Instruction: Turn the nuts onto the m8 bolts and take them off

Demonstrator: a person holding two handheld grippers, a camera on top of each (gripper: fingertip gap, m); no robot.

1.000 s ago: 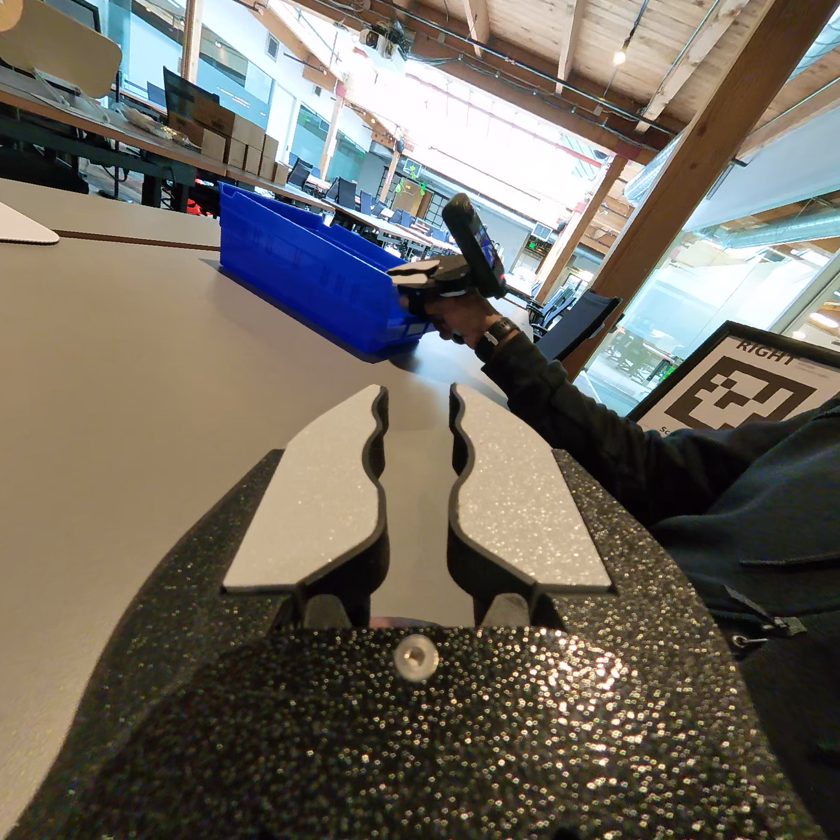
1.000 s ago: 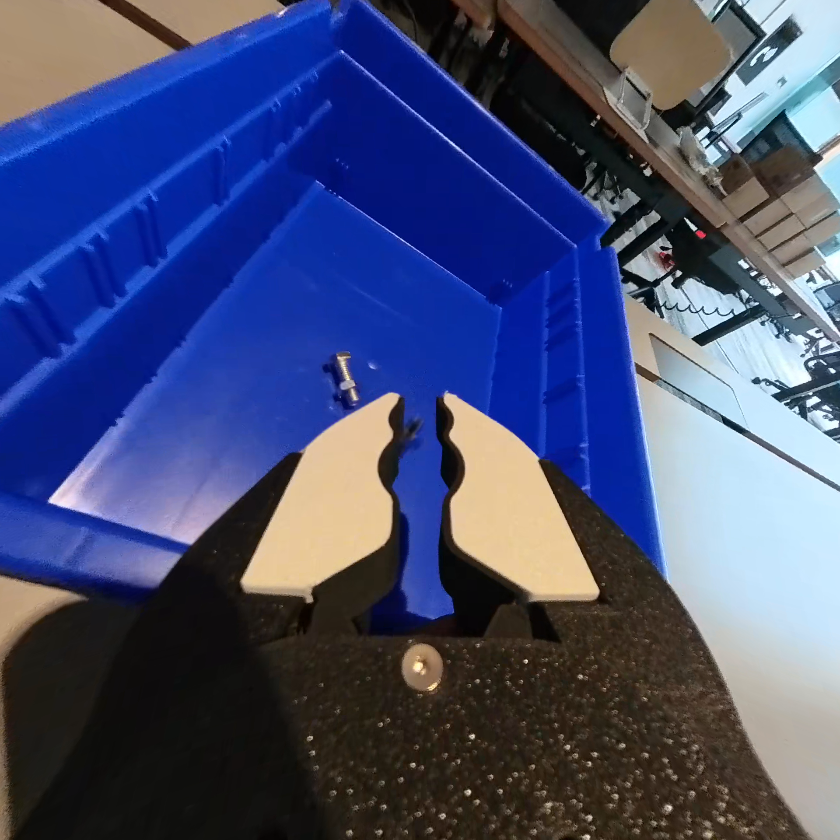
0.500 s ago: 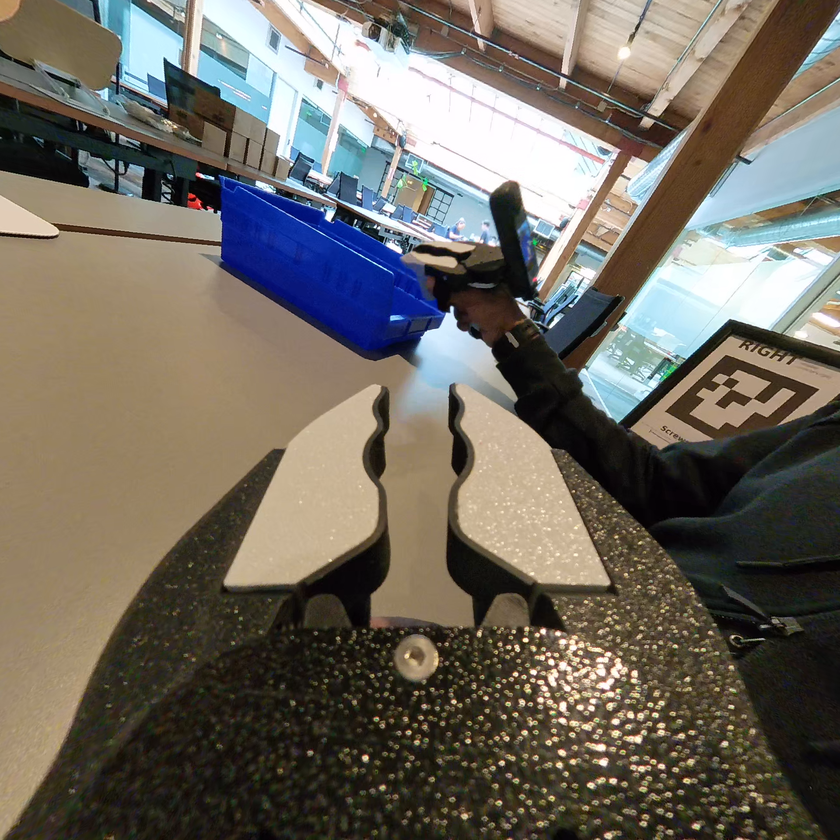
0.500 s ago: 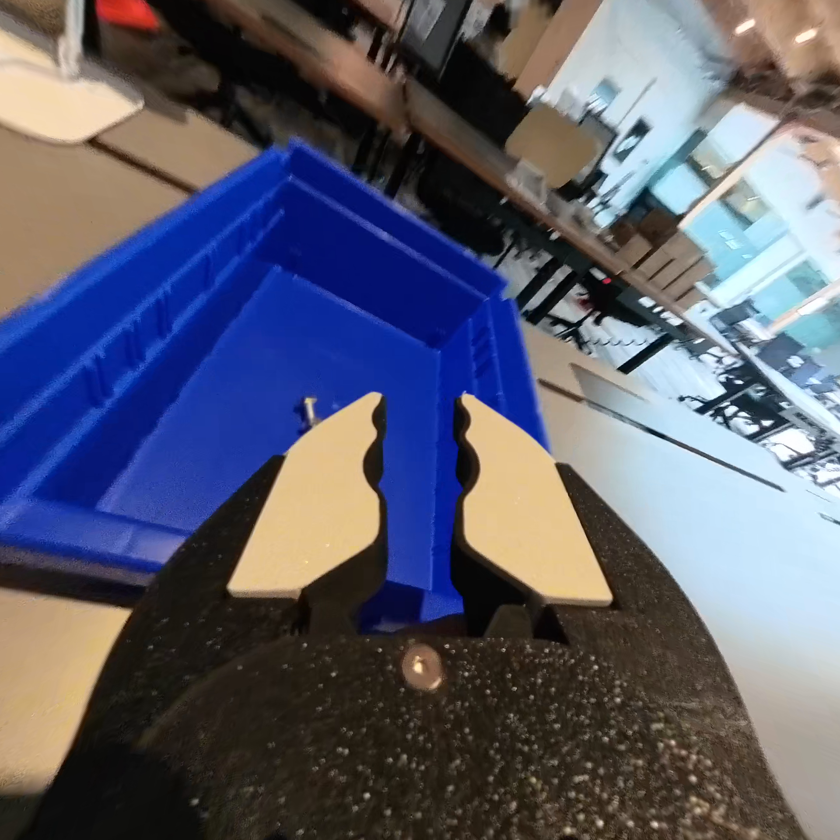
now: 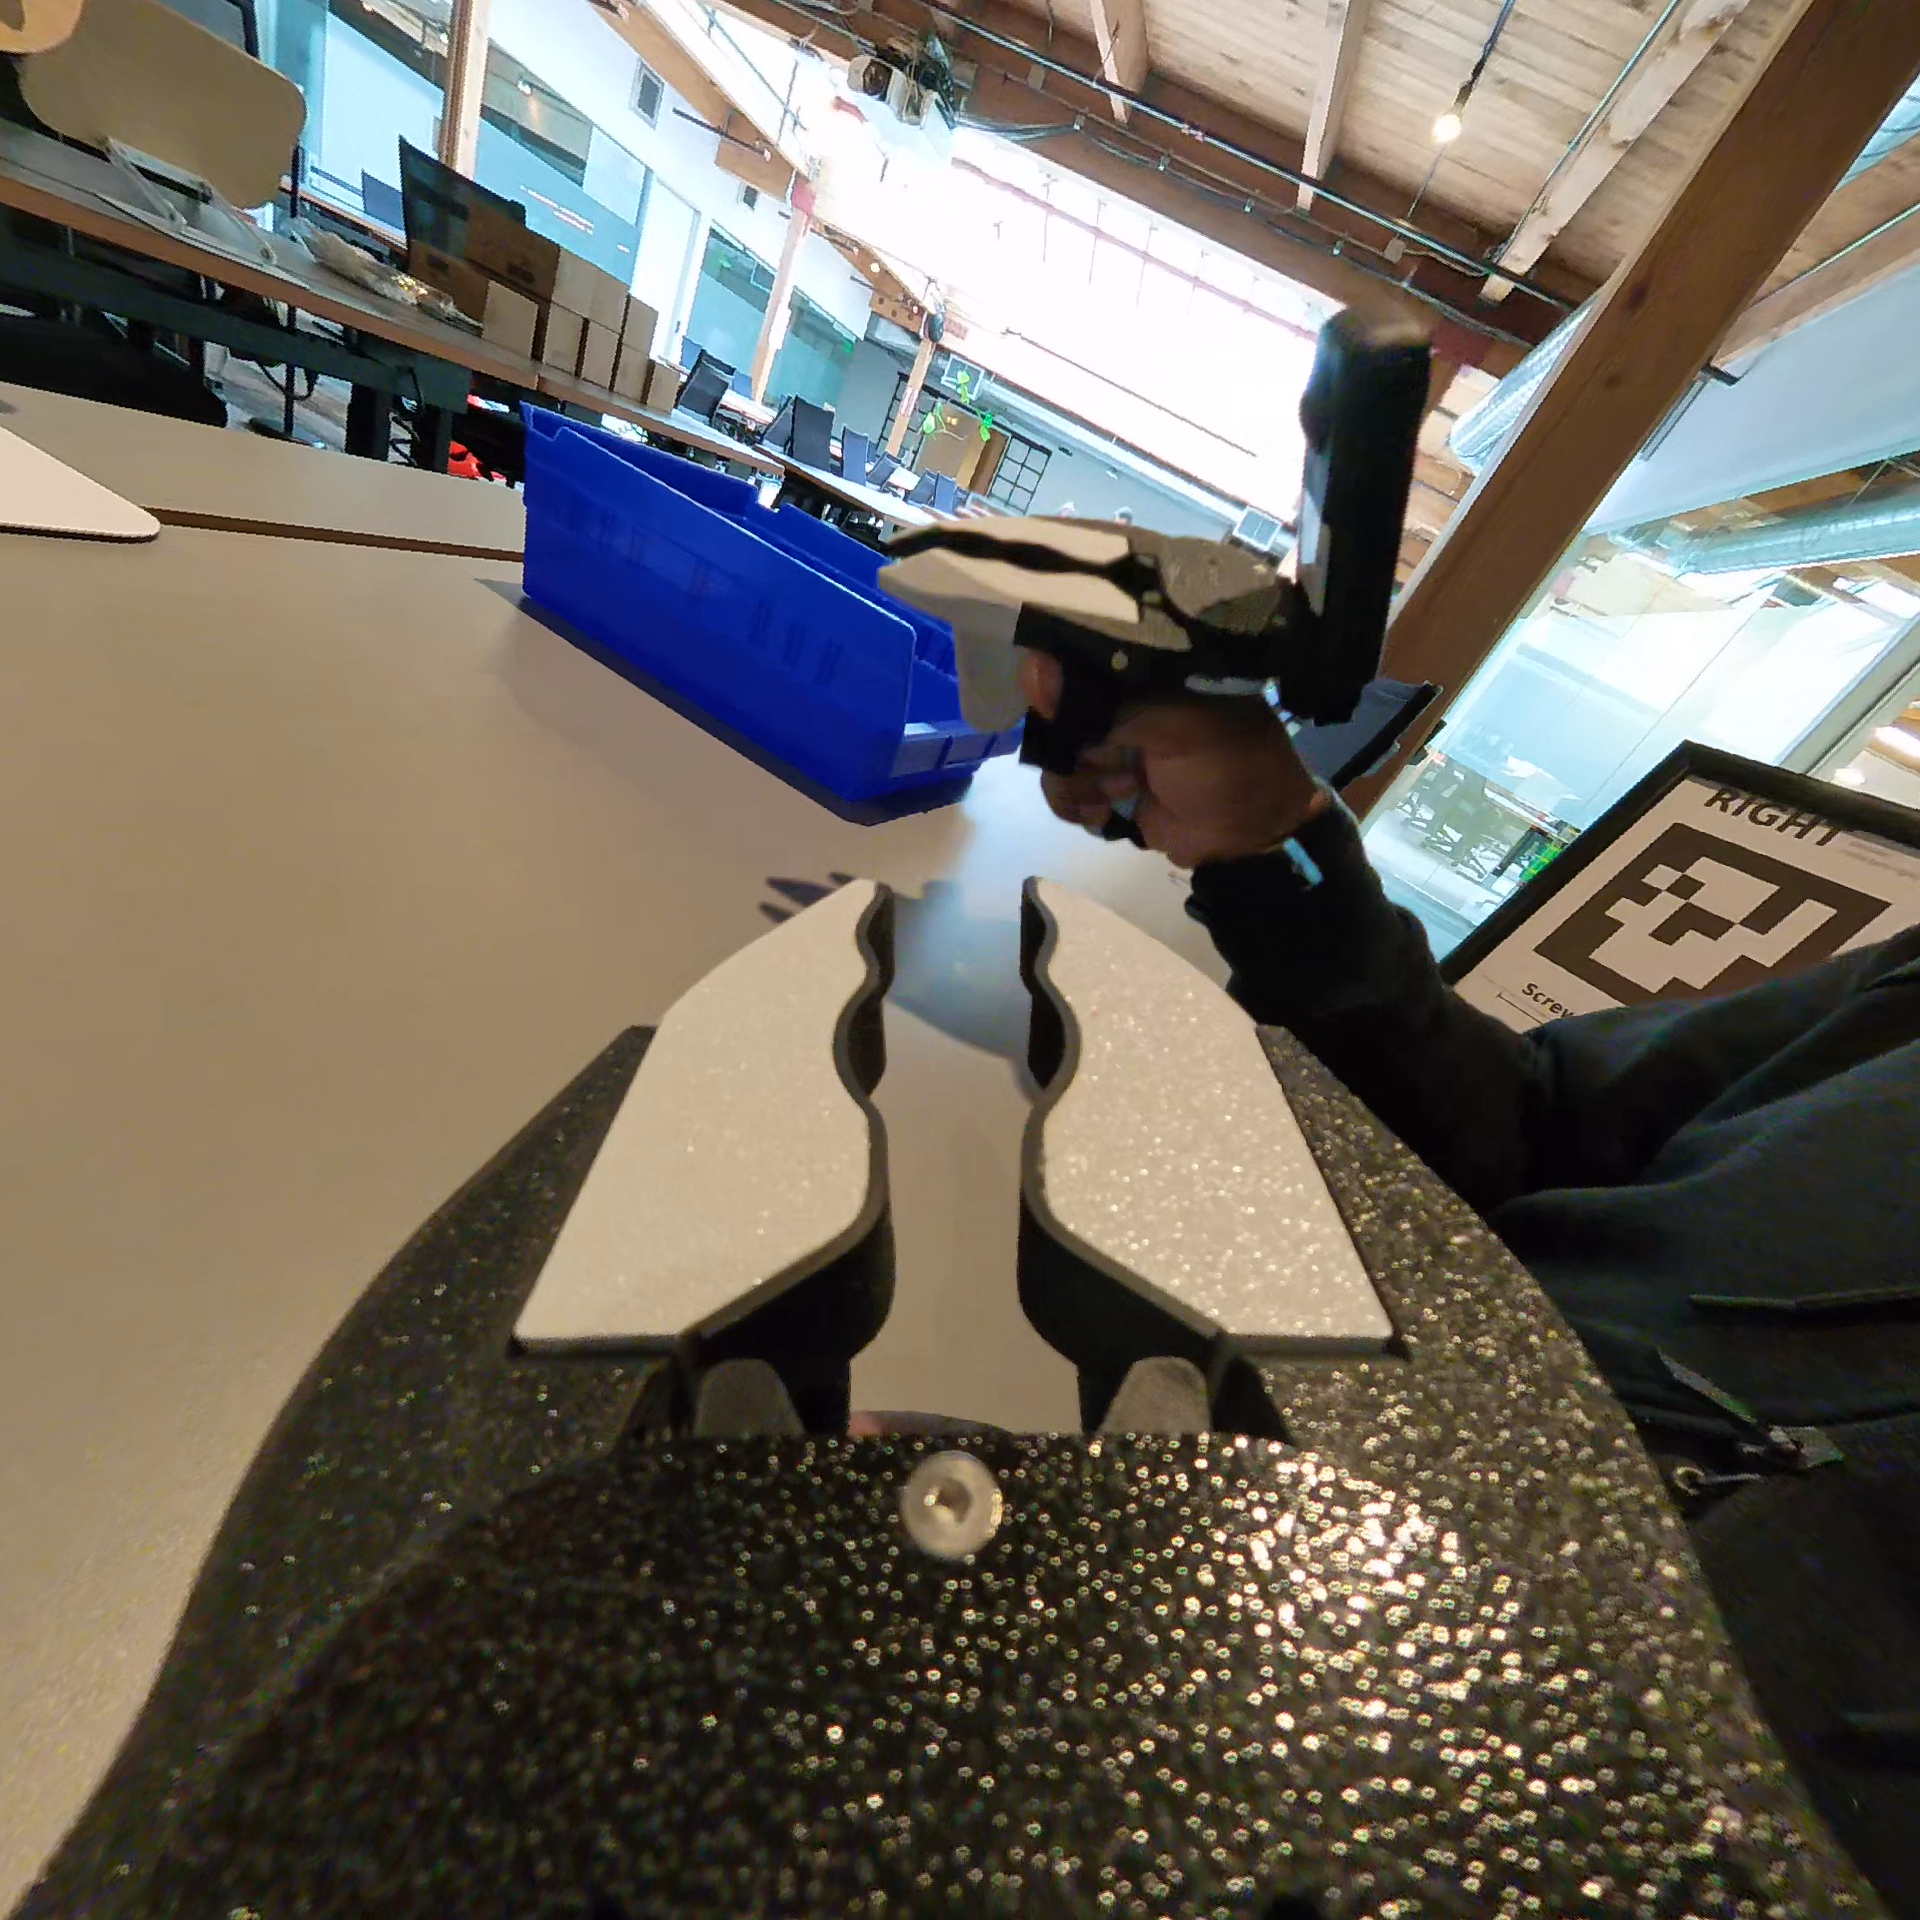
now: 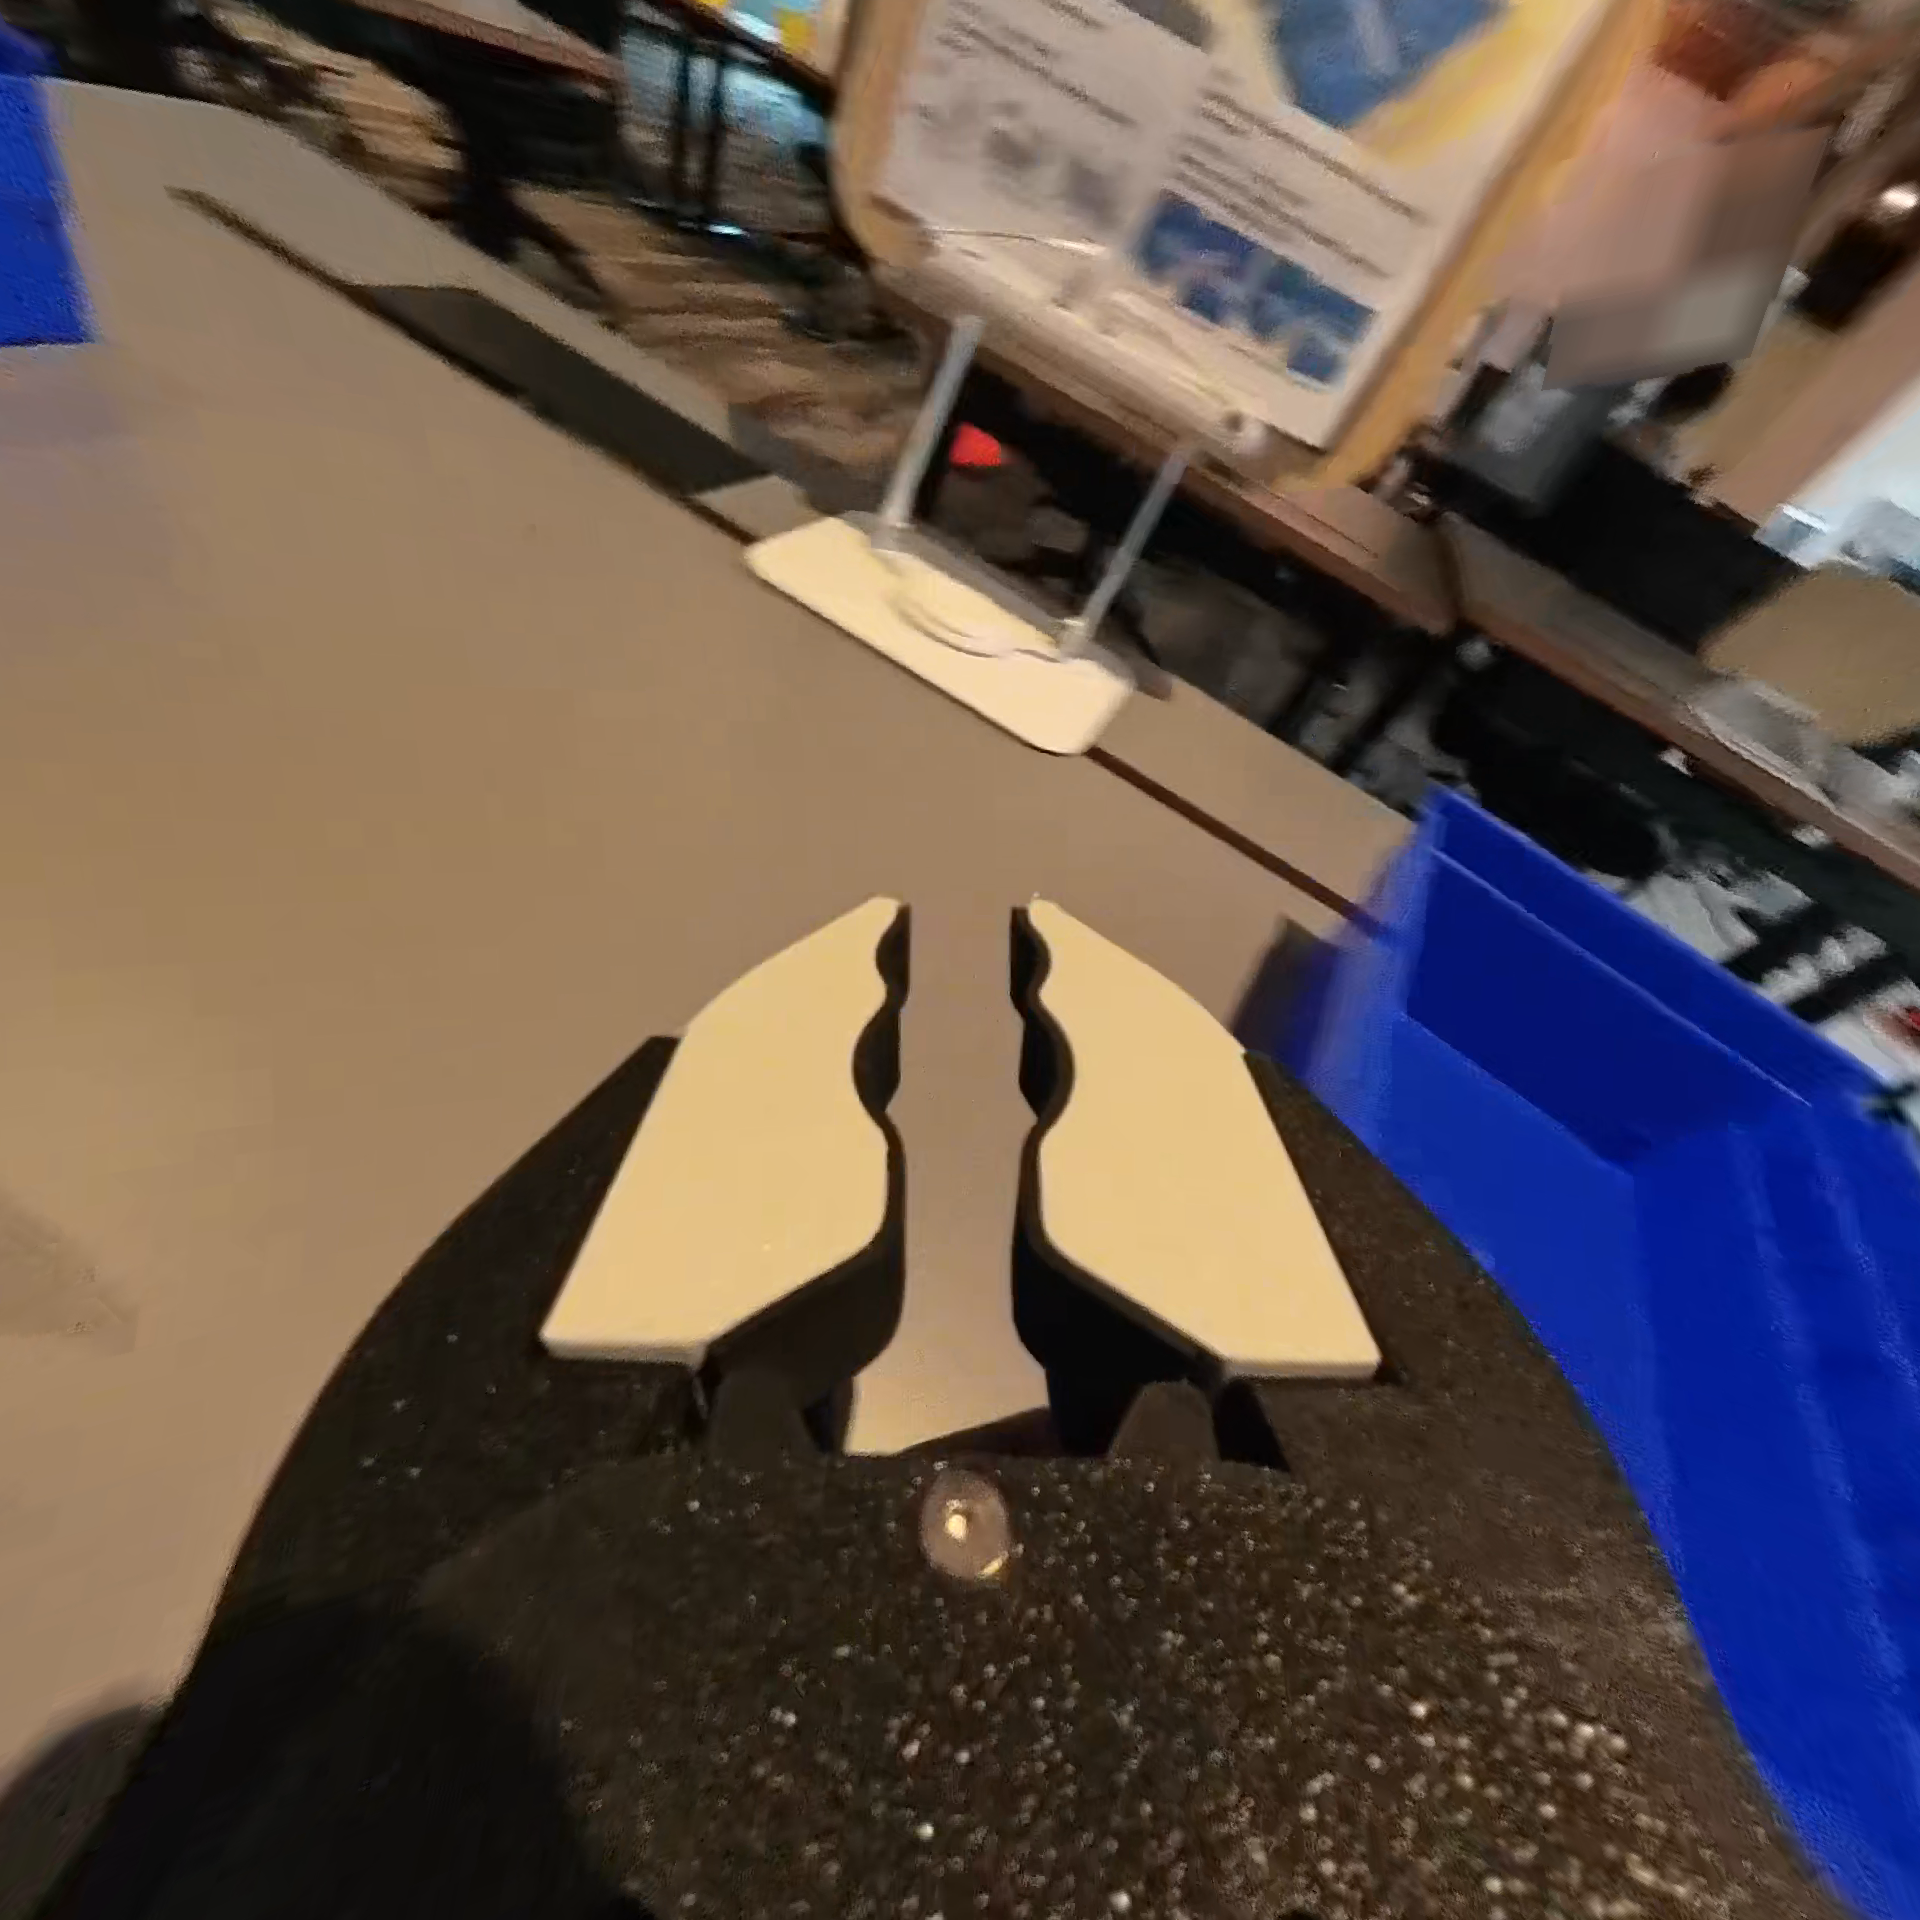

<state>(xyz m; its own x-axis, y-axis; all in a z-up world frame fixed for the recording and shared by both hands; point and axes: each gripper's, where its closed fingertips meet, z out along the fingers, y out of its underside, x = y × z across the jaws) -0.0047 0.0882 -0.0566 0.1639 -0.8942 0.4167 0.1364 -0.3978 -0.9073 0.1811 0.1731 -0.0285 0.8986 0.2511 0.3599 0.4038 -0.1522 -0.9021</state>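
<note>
No bolt or nut shows in either view now. My left gripper (image 5: 954, 899) is open and empty, low over the grey table (image 5: 312, 883). My right gripper (image 6: 961, 914) is open and empty, held above the table with the blue bin (image 6: 1610, 1143) just to its right. In the left wrist view the right gripper (image 5: 914, 566) is in a person's hand (image 5: 1184, 779), in the air in front of the near end of the blue bin (image 5: 727, 613). The bin's inside is hidden in that view, and the part the blurred right wrist view shows looks bare.
A white stand with a sign board (image 6: 935, 623) sits on the table ahead of the right gripper. A black-framed marker card (image 5: 1704, 914) stands at the right, behind the person's dark sleeve (image 5: 1351, 987). Desks and chairs lie beyond the table. About 20 cm separates my left fingertips from my right.
The right gripper rose out of the blue bin, opened wider and swung away to the left; the bolt with its nut on the bin floor is now out of view. The left gripper stayed still.
</note>
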